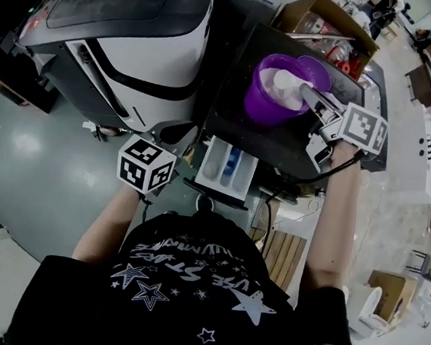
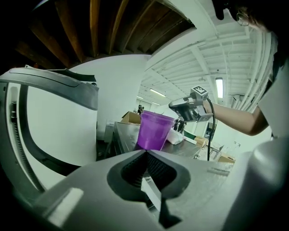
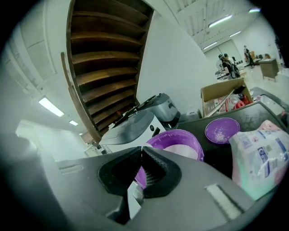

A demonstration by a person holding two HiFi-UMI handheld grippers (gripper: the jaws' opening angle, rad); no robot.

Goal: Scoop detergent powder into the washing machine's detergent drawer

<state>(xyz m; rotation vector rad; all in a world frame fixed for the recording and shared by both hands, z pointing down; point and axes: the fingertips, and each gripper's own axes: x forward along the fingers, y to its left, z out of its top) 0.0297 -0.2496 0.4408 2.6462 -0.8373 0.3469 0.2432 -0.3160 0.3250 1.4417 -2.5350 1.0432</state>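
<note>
A purple tub (image 1: 272,97) of white powder stands on the dark washing machine top (image 1: 237,109). A white scoop-like shape (image 1: 287,81) lies in the powder. My right gripper (image 1: 309,95) hovers over the tub's right rim, jaws shut with nothing visible between them; in the right gripper view the tub (image 3: 180,143) lies just beyond the tips (image 3: 142,150). The detergent drawer (image 1: 227,167) is pulled open, showing white and blue compartments. My left gripper (image 1: 146,166) hangs left of the drawer, shut and empty (image 2: 145,152), looking up at the tub (image 2: 154,131) and right gripper (image 2: 187,108).
The tub's purple lid (image 3: 222,130) and a white detergent bag (image 3: 262,155) lie on the top right of the tub. A cardboard box (image 1: 328,23) stands behind. A white and grey machine (image 1: 122,38) is at left. A wooden slatted stand (image 1: 282,254) sits on the floor.
</note>
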